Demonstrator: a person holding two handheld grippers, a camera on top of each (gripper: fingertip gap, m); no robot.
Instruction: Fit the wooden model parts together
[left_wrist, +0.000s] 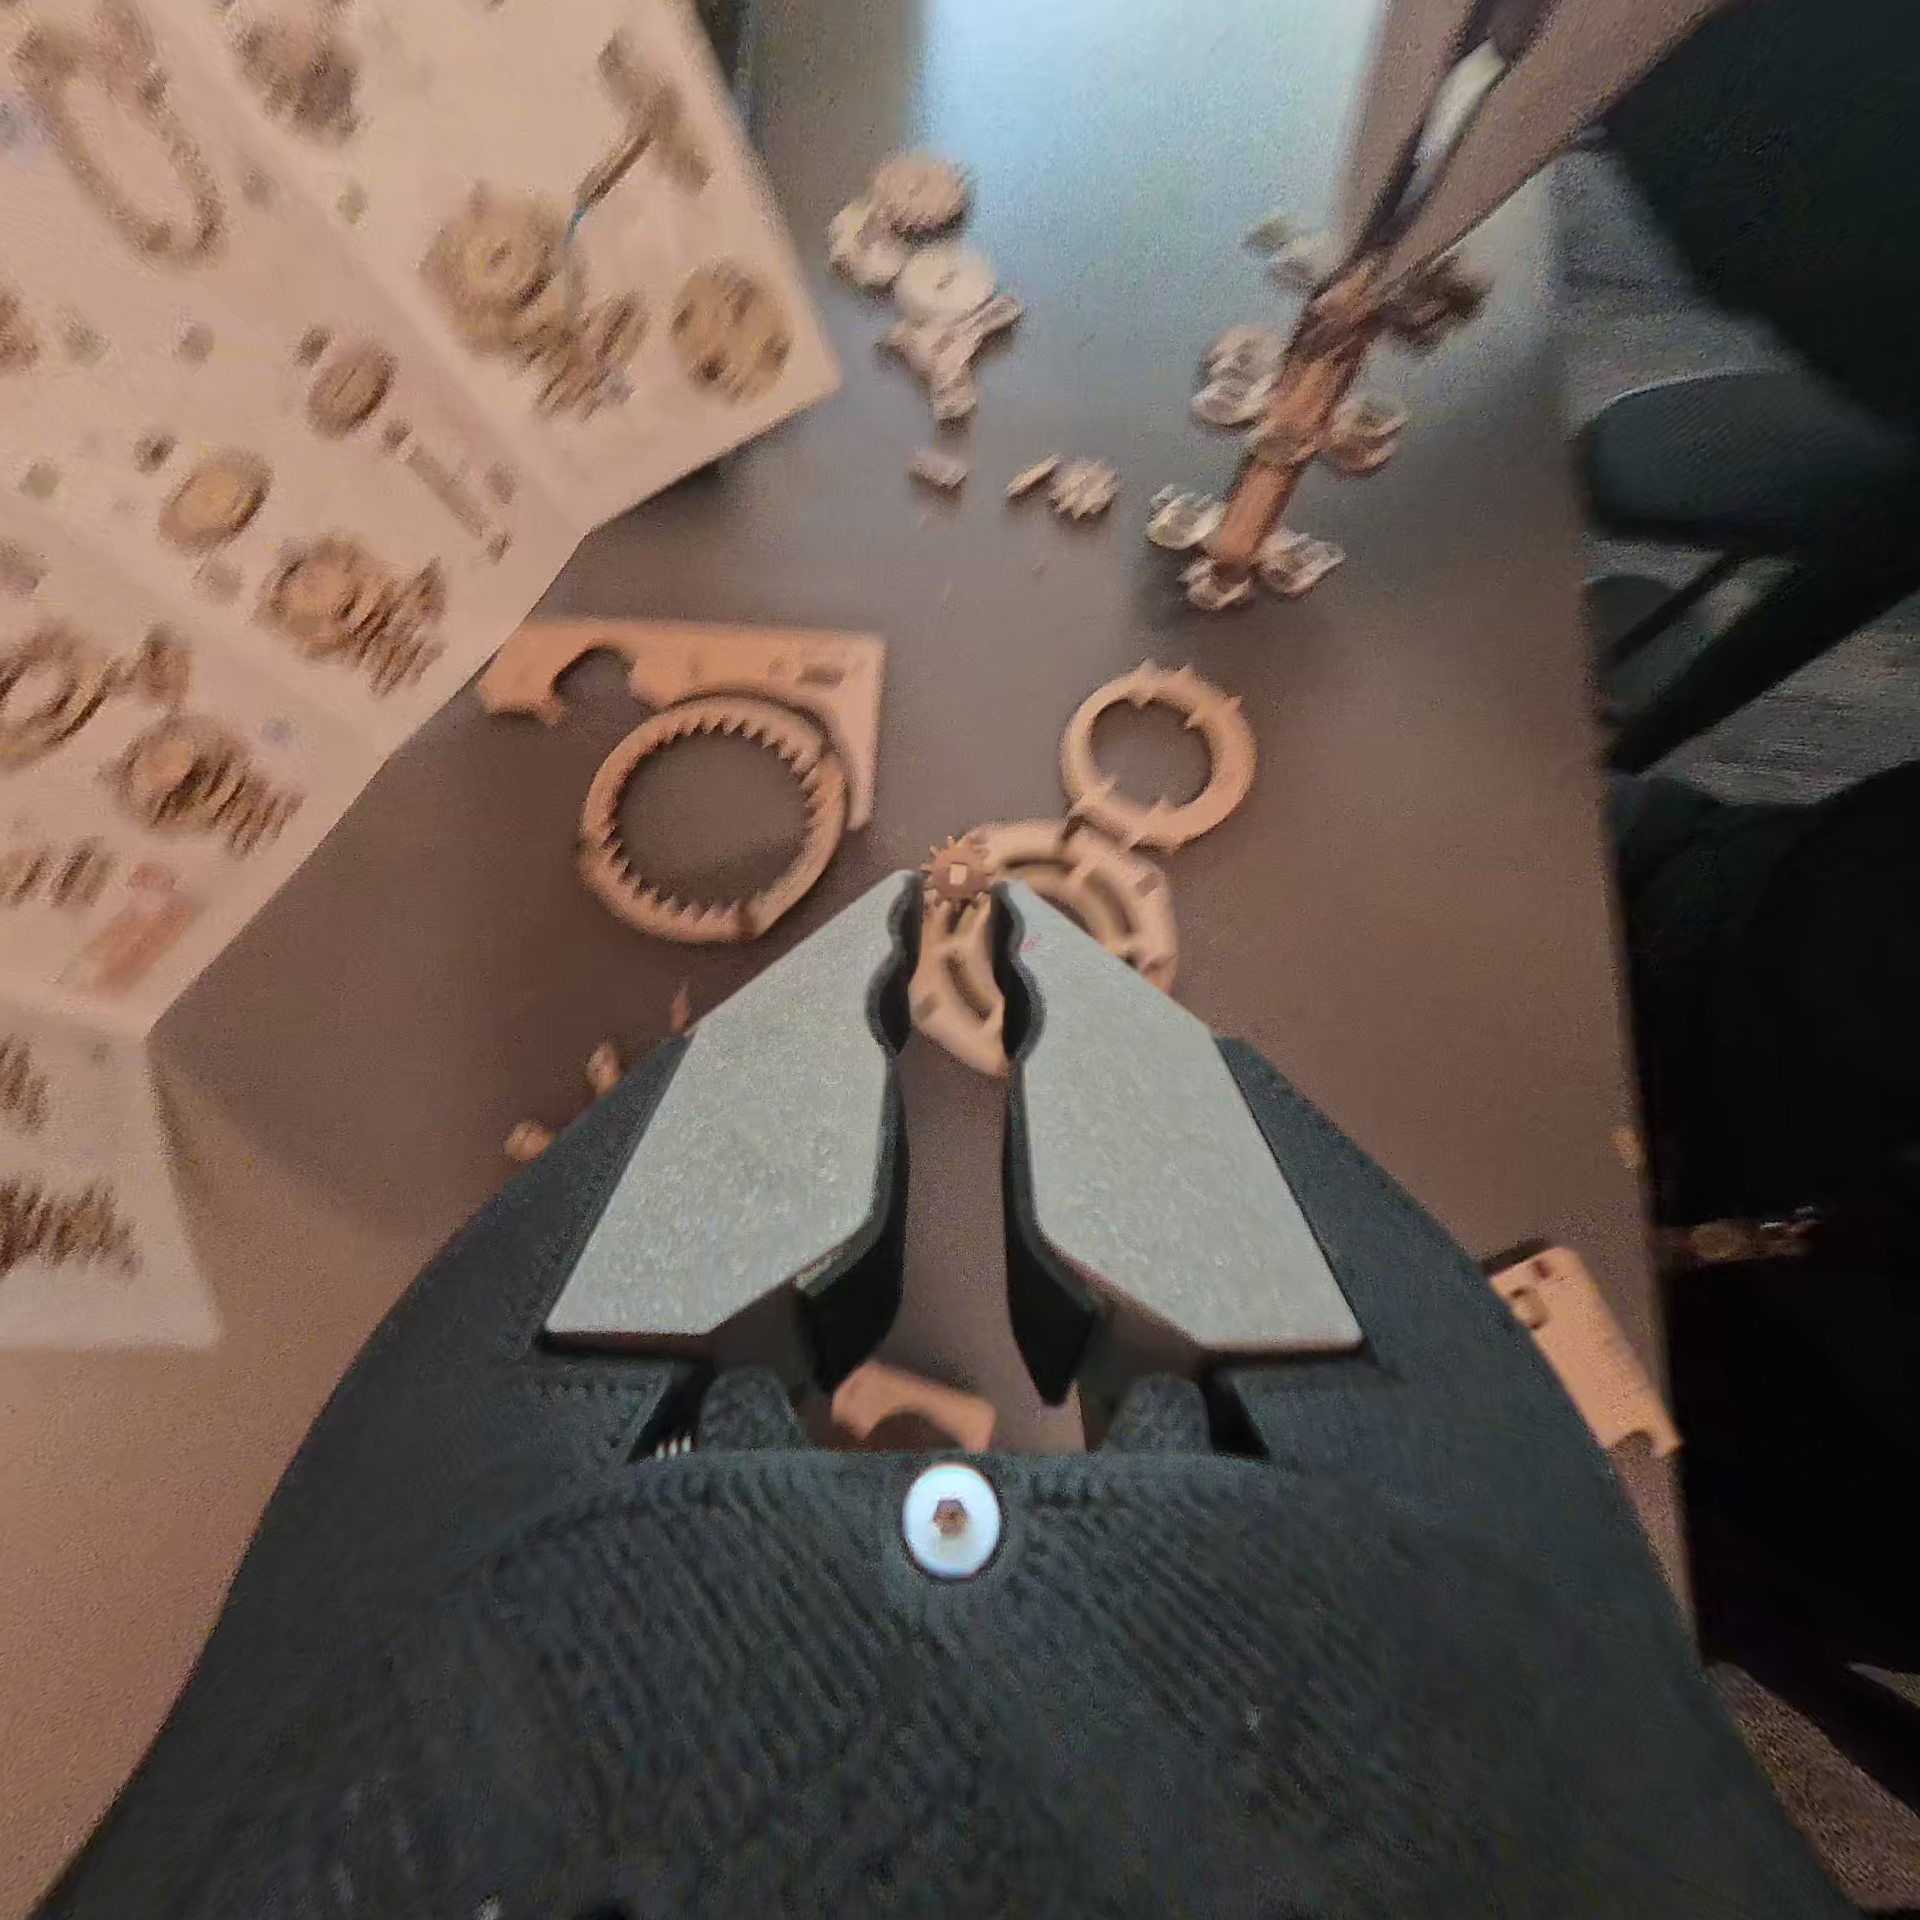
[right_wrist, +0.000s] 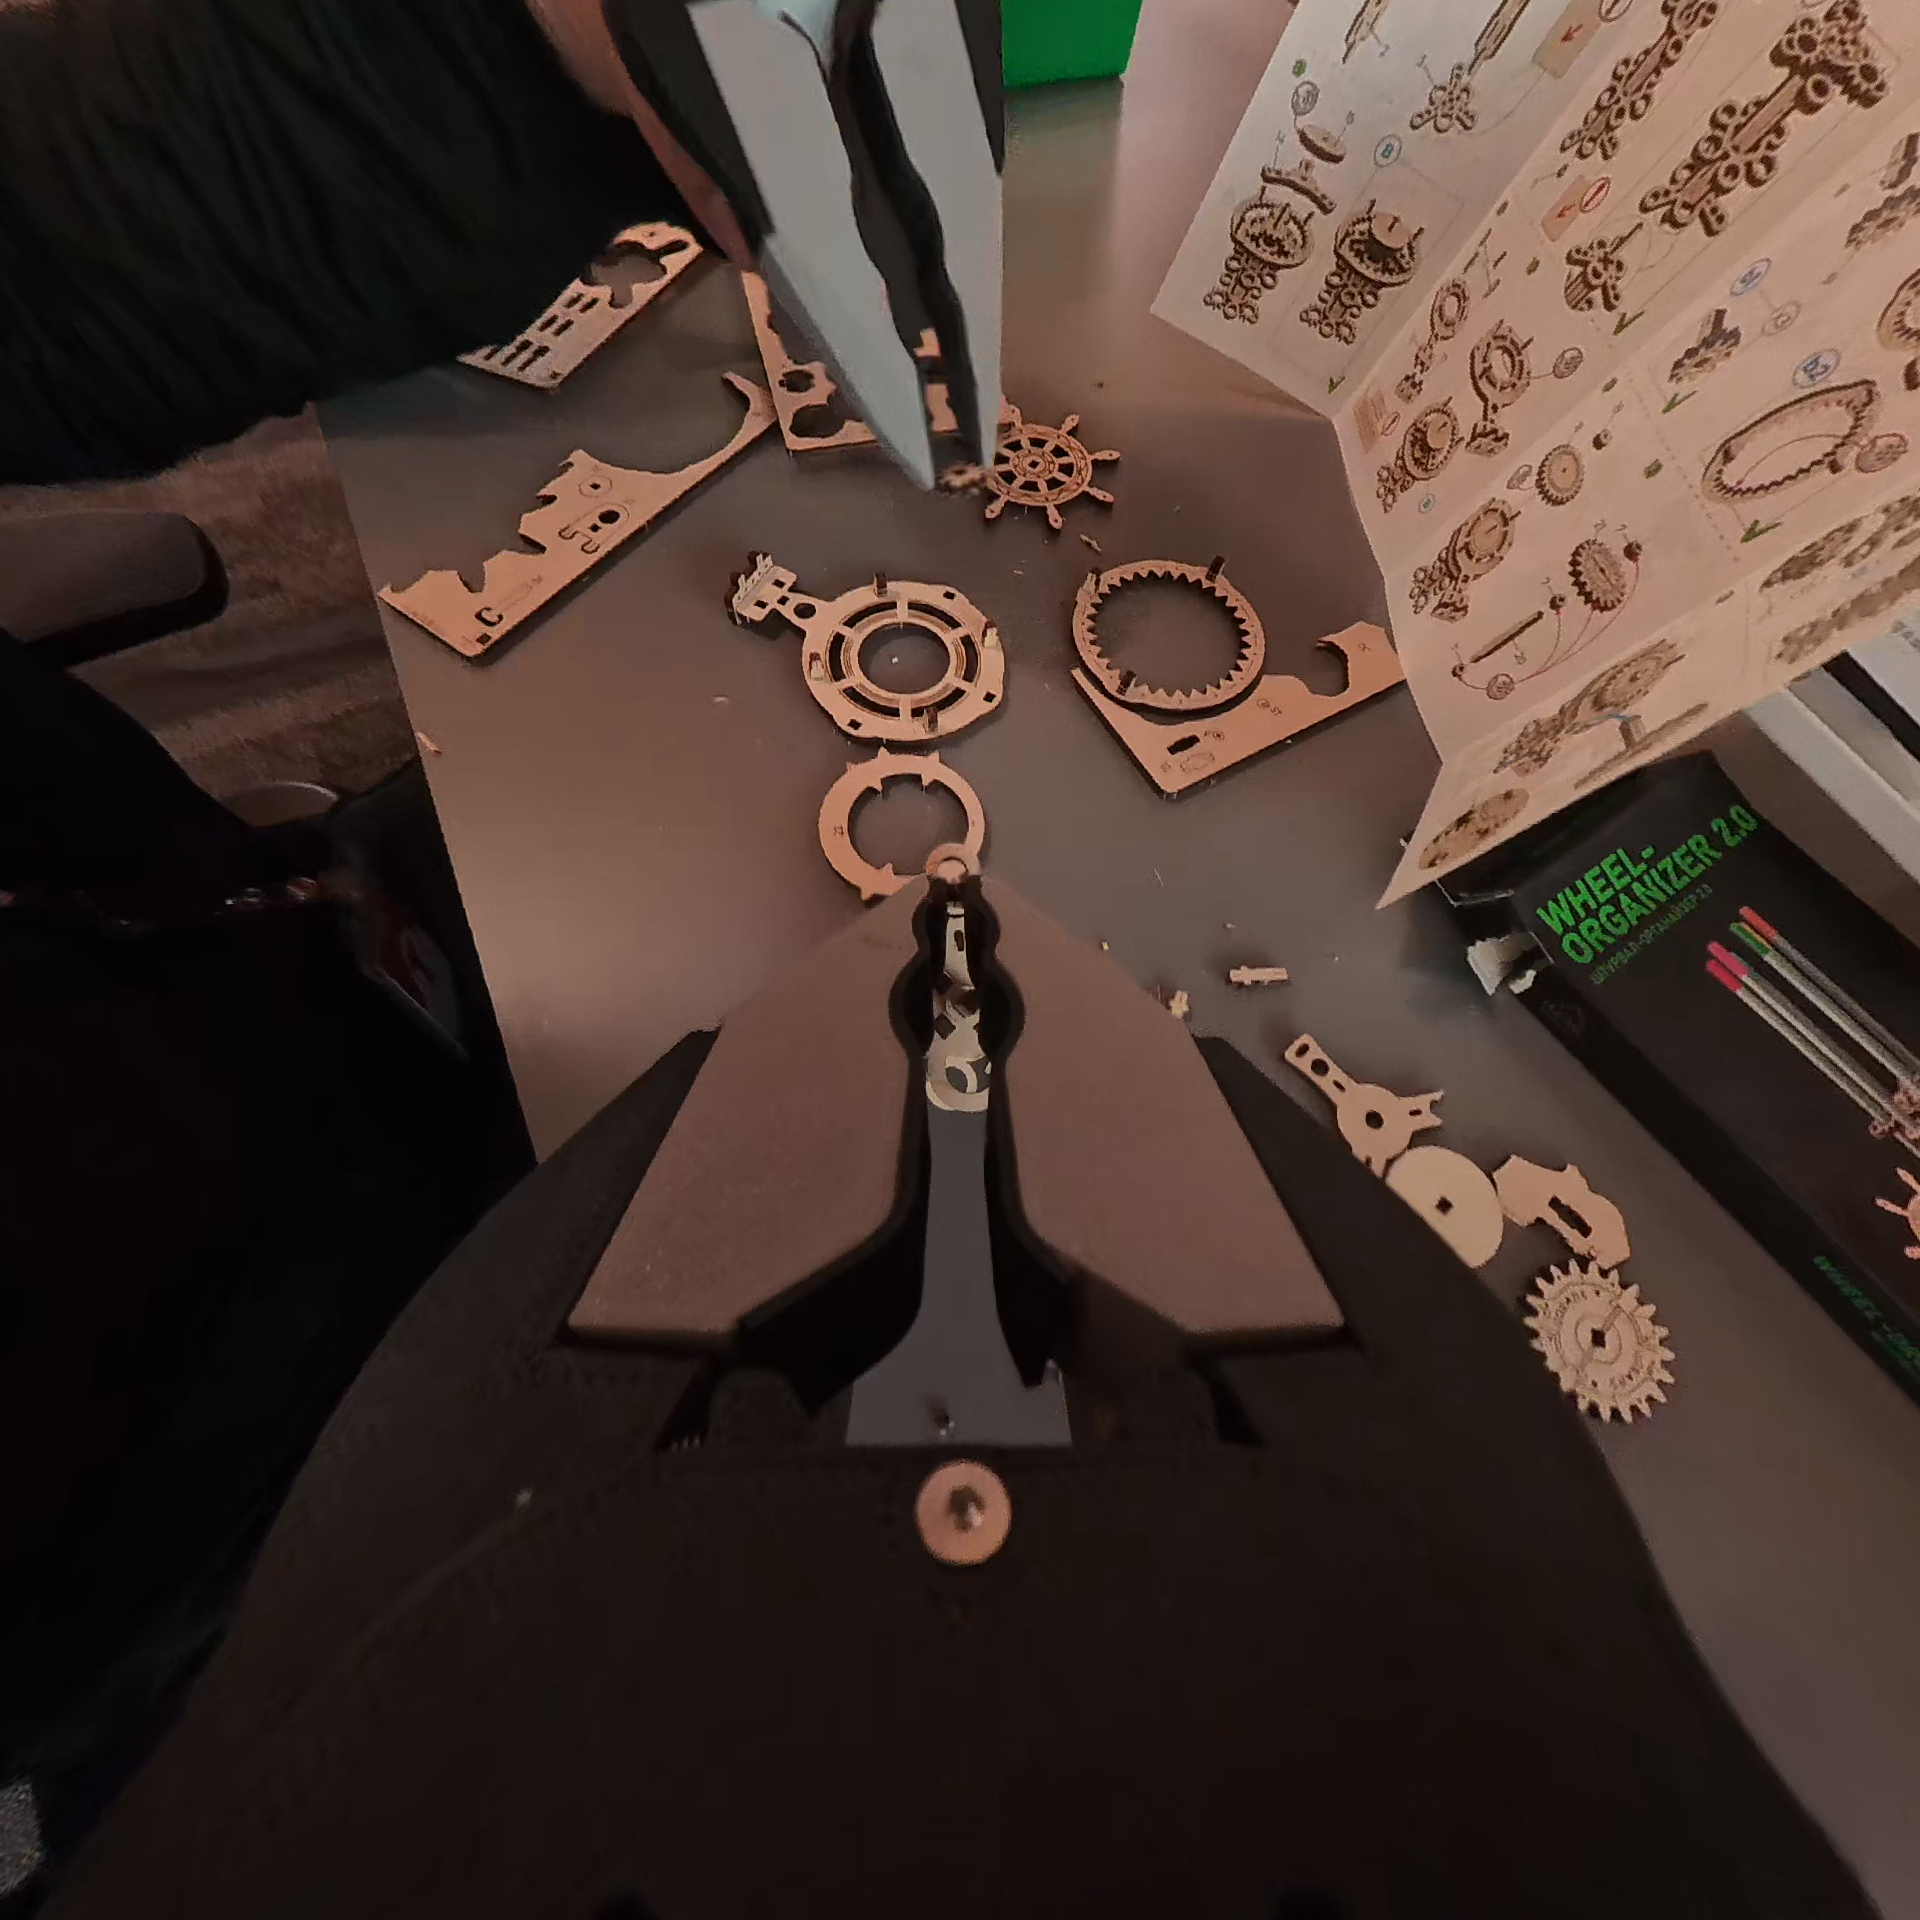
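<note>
Tabletop (right_wrist: 644, 831) carries an unfolded instruction sheet (right_wrist: 1621, 436), a toothed ring (right_wrist: 1169, 636) and a slotted round frame (right_wrist: 902, 665), while the left gripper (left_wrist: 958, 896) pinches a small gear (left_wrist: 954, 875) above that frame and the right gripper (right_wrist: 951, 883) clamps a thin wooden piece (right_wrist: 954, 987).

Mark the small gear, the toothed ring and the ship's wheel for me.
small gear (left_wrist: 954, 871), left wrist view, on its hub.
toothed ring (right_wrist: 1091, 634), right wrist view, on its left band.
ship's wheel (right_wrist: 1042, 464), right wrist view, on its hub.
</note>
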